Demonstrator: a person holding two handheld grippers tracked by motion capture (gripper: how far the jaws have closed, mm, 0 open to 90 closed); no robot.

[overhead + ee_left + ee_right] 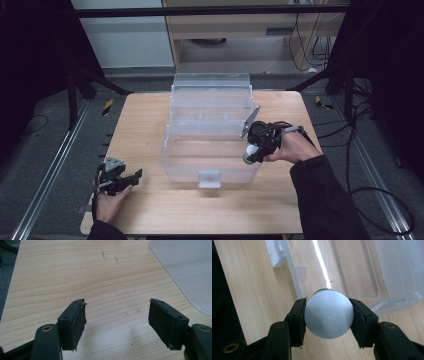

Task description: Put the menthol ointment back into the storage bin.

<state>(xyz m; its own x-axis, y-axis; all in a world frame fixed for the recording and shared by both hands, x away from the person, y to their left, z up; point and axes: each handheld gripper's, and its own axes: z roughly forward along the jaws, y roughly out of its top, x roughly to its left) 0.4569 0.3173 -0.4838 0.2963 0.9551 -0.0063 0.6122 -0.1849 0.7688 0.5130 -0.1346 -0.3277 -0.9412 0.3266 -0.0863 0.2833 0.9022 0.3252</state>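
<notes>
Right gripper (327,318), clamped on a white bottle (328,316), hangs over the clear bin's (180,170) right near rim, bin interior lying just leftward.

A lab: metal frame rails (45,170), black curtains (30,60), loose floor cables (370,150)

black claws (328,320), brass screws, seemingly dark sleeve (320,195)

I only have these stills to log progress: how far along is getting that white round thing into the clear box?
Done: the white round object is picked up, clamped between the right gripper fingers. In hand: it hangs at the near right rim of the open clear plastic box. Left: lowering it inside and letting go. The left gripper waits open above the table.
</notes>
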